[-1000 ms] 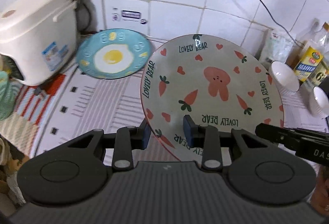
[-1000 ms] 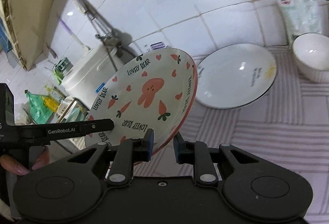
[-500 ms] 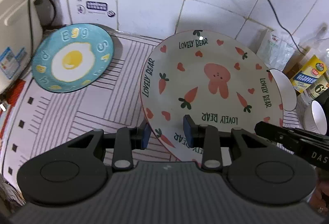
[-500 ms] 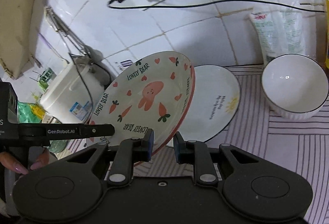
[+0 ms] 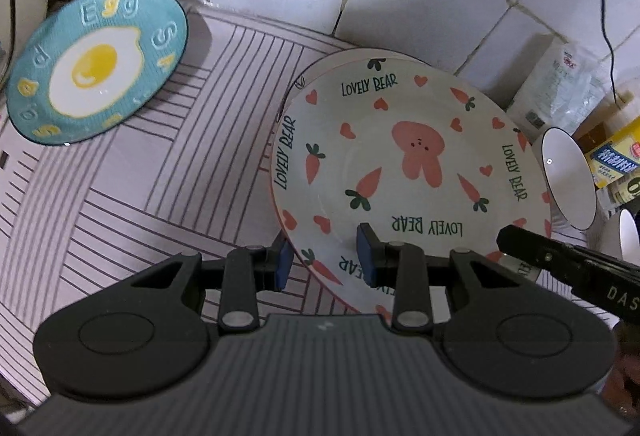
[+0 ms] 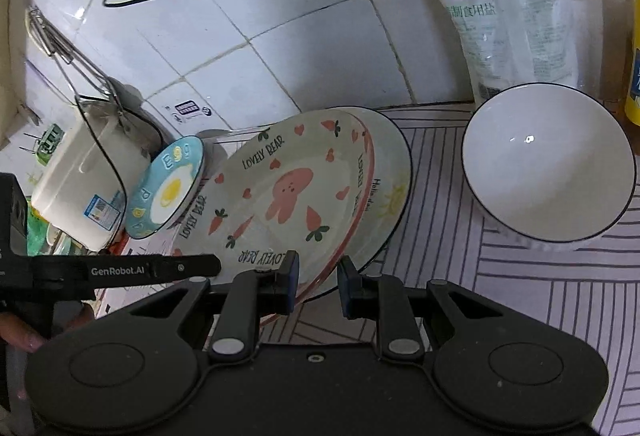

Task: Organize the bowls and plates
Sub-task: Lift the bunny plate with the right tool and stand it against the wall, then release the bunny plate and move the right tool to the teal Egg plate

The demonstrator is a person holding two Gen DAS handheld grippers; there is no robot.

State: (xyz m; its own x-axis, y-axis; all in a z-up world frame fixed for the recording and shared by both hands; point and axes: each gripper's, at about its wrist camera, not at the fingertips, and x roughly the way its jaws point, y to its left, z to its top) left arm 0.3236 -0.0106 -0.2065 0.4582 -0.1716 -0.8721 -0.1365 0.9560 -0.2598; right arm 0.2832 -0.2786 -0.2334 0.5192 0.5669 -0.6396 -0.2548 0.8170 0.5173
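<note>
Nearest to the cameras, both tongs pinch the same rabbit plate (image 5: 404, 172) by its near rim: the left tongs (image 5: 326, 261) grip it with one pad above and one pad under the edge, and the right tongs (image 6: 318, 282) are pressed almost together on the thin pink rim at the other side. The plate is not flat on the desk (image 5: 132, 196); it is tilted, with its far edge low over a white plate (image 6: 390, 196) that has a dark rim and a small sun drawing. Only a strip of that white plate shows beyond the rabbit plate, so I judge that the stacking is close to finished but not done, because the tongs are not yet released and I cannot tell if the two plates touch. Further away, the blue egg plate (image 5: 96, 64) lies alone near the wall, well apart from the pile, so it is probably left to collect. To the right, a white bowl (image 6: 548, 164) stands by itself just beside the white plate, and the edge of a second bowl (image 5: 628, 236) shows in the left view; these bowls also seem not yet nested.
</note>
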